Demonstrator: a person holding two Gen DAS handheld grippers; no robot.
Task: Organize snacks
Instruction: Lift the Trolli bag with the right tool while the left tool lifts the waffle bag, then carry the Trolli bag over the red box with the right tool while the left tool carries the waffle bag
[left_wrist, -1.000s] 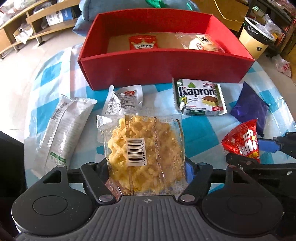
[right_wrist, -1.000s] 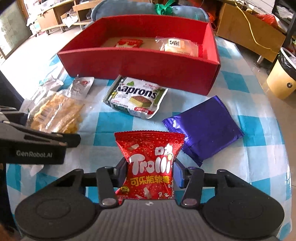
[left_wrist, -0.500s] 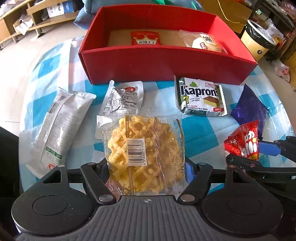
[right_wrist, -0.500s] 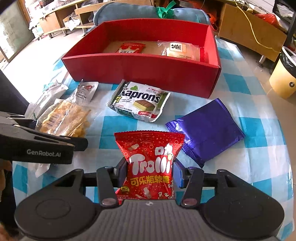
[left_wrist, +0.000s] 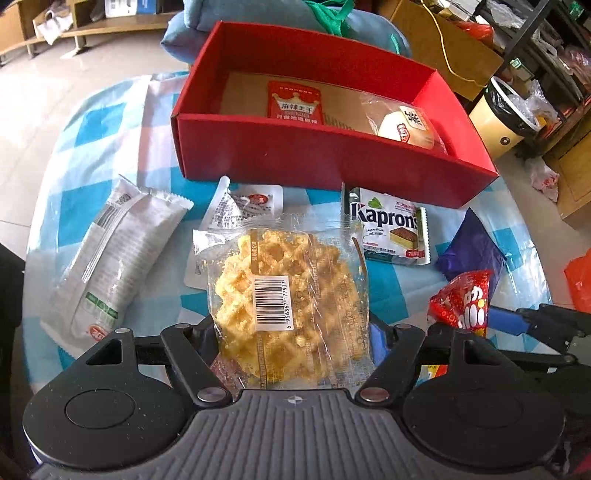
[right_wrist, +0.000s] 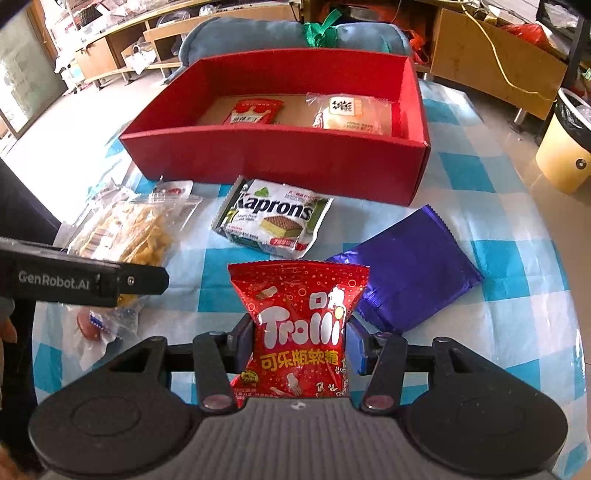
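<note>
Left tool (left_wrist: 291, 332): clamped on waffle packet (left_wrist: 288, 302), long axis pointing at red box (left_wrist: 332, 155). Right tool (right_wrist: 299, 343): clamped on Trolli bag (right_wrist: 299, 325), upright. Both lifted off the desk (right_wrist: 509, 295); box directly ahead, holding 2 snacks; neither tool clearly nearer.

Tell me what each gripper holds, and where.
Left gripper: clear waffle packet, jaws on its lower sides. Right gripper: red Trolli bag, jaws on its lower sides.
</note>
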